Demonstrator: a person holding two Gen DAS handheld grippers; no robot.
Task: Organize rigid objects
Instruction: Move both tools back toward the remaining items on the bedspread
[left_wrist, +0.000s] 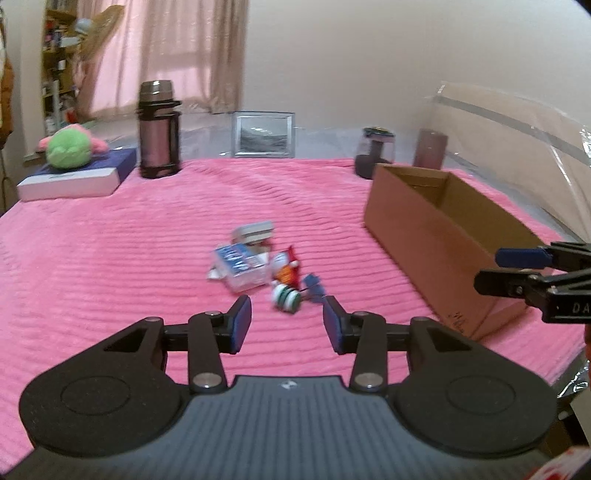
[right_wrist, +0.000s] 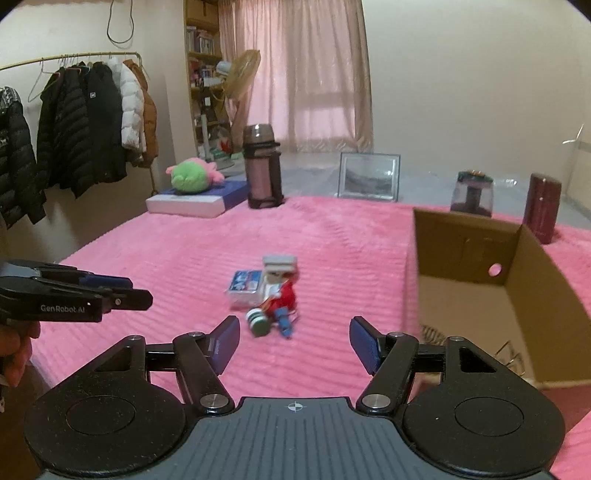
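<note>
A small pile of rigid objects lies on the pink blanket (left_wrist: 110, 240): a clear box with a blue label (left_wrist: 242, 267), a grey blocky piece (left_wrist: 255, 230), a red and white figure (left_wrist: 288, 266), a green and white spool (left_wrist: 285, 297) and a small blue toy (left_wrist: 313, 286). My left gripper (left_wrist: 287, 325) is open and empty, just short of the spool. My right gripper (right_wrist: 293, 341) is open and empty, near the same pile (right_wrist: 266, 295). Each gripper shows at the edge of the other's view. An open cardboard box (left_wrist: 424, 229) stands right of the pile.
At the back stand a dark thermos (left_wrist: 159, 129), a picture frame (left_wrist: 264, 134), a dark jar (left_wrist: 375, 151), a maroon cylinder (left_wrist: 430, 147) and a green plush (left_wrist: 70, 147) on a flat white box. The cardboard box (right_wrist: 517, 280) holds wire items. A coat rack (right_wrist: 74, 122) stands left.
</note>
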